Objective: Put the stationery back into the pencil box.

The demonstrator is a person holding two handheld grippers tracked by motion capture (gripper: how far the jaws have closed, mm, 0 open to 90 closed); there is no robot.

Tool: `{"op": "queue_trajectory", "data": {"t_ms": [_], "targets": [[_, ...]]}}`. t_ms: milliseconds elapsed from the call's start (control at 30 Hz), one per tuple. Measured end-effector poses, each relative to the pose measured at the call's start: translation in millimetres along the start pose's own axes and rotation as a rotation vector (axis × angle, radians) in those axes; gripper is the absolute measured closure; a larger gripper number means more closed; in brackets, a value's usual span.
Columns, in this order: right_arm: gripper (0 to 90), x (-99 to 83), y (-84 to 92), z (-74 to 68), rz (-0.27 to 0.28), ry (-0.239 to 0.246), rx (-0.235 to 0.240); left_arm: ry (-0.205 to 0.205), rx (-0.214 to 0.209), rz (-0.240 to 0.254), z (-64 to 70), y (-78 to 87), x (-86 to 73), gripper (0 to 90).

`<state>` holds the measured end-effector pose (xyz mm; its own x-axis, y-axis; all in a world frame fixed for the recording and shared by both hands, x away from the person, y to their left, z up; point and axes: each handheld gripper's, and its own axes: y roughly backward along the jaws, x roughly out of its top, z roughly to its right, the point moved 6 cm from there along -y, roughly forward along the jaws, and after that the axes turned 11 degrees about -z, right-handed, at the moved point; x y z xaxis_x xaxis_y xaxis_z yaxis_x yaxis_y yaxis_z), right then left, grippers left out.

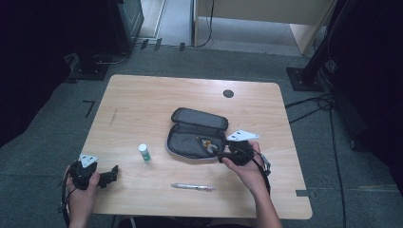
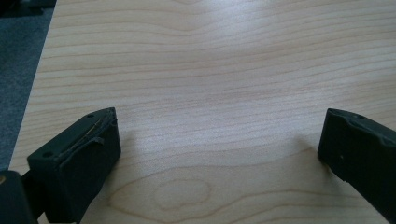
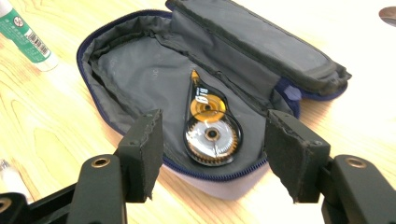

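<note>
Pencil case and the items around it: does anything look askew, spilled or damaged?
Nothing stands out. The pencil case lies unzipped and flat on the table, with a correction tape dispenser inside. A glue stick and a pen lie apart on the wood, intact. Nothing looks spilled.

We see a light wooden table (image 1: 142,102) with rounded corners standing on grey carpet, a small dark round disc (image 1: 228,93) set into its far side. On it lie 3 things: an open dark pencil case (image 1: 190,137) near the middle, a small white glue stick (image 1: 144,153) with a green label just left of the case, and a silver pen (image 1: 192,186) lying crosswise near the front edge. The glue stick (image 3: 25,35) and the case (image 3: 140,70) stay apart, with bare wood between them.
</note>
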<state>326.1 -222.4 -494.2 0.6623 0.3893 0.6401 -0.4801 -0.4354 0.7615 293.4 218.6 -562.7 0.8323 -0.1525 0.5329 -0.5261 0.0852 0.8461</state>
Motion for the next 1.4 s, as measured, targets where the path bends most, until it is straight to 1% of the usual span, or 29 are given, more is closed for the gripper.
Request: {"op": "queue_trajectory", "data": {"t_ms": [133, 267, 367, 567, 767, 933, 1067, 1100, 1167, 1300, 1400], "targets": [[37.9, -8.3, 5.3, 4.1, 0.008, -0.019, -0.004, -0.002, 0.000, 0.001, 0.2, -0.1, 0.0, 0.0], [37.8, -16.2, 9.8, 5.9, 0.013, -0.025, -0.007, -0.002, 0.000, 0.001, 0.2, 0.0, 0.0, 0.0], [37.9, -21.7, 13.5, 4.8, 0.020, -0.031, -0.006, -0.004, -0.001, 0.001, 0.1, 0.0, 0.0, 0.0], [39.2, -30.5, 18.2, -1.1, 0.036, -0.018, -0.004, -0.003, -0.001, 0.001, 0.1, 0.0, 0.0, 0.0], [41.4, -36.8, 21.4, -13.5, 0.043, -0.004, 0.019, -0.004, -0.001, 0.001, 0.1, 0.0, 0.0, 0.0], [44.8, -40.9, 19.9, -27.6, 0.047, 0.027, 0.053, -0.004, -0.001, 0.001, 0.1, 0.0, 0.0, 0.0], [47.7, -43.3, 13.8, -39.8, 0.046, 0.055, 0.090, -0.003, -0.001, 0.001, 0.2, 0.0, 0.0, 0.0], [48.2, -44.1, 12.1, -43.2, 0.037, 0.062, 0.098, -0.004, -0.001, 0.001, 0.1, 0.0, 0.0, 0.0], [49.1, -44.8, 8.1, -49.3, 0.032, 0.086, 0.113, -0.004, -0.001, 0.001, 0.1, 0.0, 0.0, 0.0], [52.1, -45.3, 2.1, -62.5, 0.019, 0.106, 0.160, -0.002, -0.001, 0.001, 0.2, 0.0, 0.0, 0.0], [54.0, -44.7, -3.0, -73.7, 0.013, 0.141, 0.196, -0.004, -0.001, 0.001, 0.1, 0.0, 0.0, 0.0]]}}
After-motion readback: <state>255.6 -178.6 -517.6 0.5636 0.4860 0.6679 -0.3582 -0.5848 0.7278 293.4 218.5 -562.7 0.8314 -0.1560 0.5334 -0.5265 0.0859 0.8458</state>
